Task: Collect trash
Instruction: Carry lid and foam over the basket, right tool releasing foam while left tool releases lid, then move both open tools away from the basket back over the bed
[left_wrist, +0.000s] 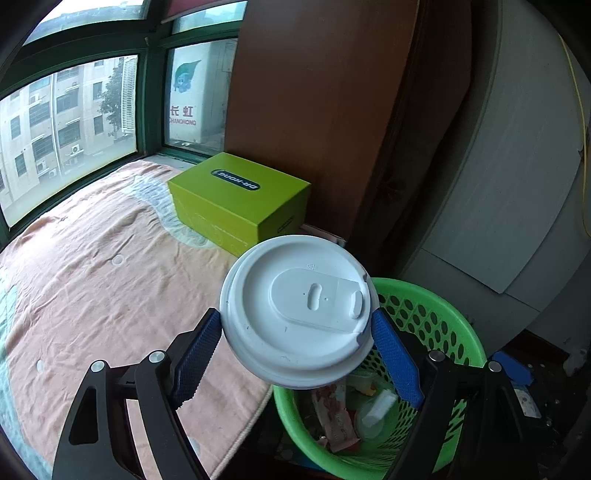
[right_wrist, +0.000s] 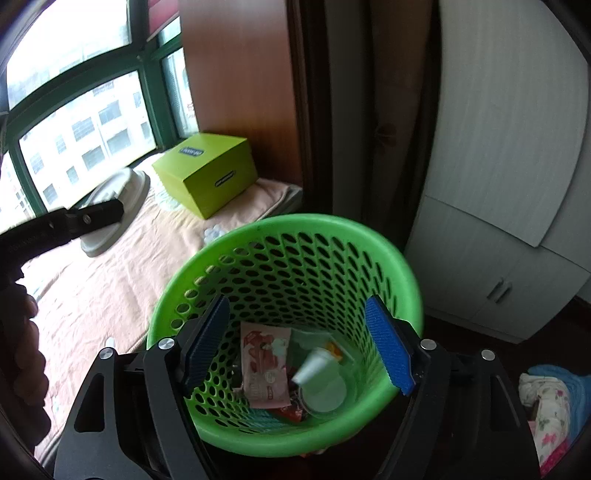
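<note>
Left hand-held gripper (left_wrist: 297, 325) clamps a lidded cup (left_wrist: 295, 314); right hand-held gripper (right_wrist: 297, 339) gapes above the basket (right_wrist: 295, 229).

We saw the box (left_wrist: 240, 201) on the bed (left_wrist: 92, 277) near the window (left_wrist: 66, 125), the basket (right_wrist: 284, 236) beside the bed's edge, wrappers (right_wrist: 264, 365) inside it, and the cabinet (right_wrist: 491, 236) behind it to the right.

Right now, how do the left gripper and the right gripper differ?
The left gripper is shut on a white cup lid; the right gripper is open and empty. The left gripper is at the edge of the green basket, partly above the bed; the right gripper is directly above the basket. Both have blue pads.
</note>
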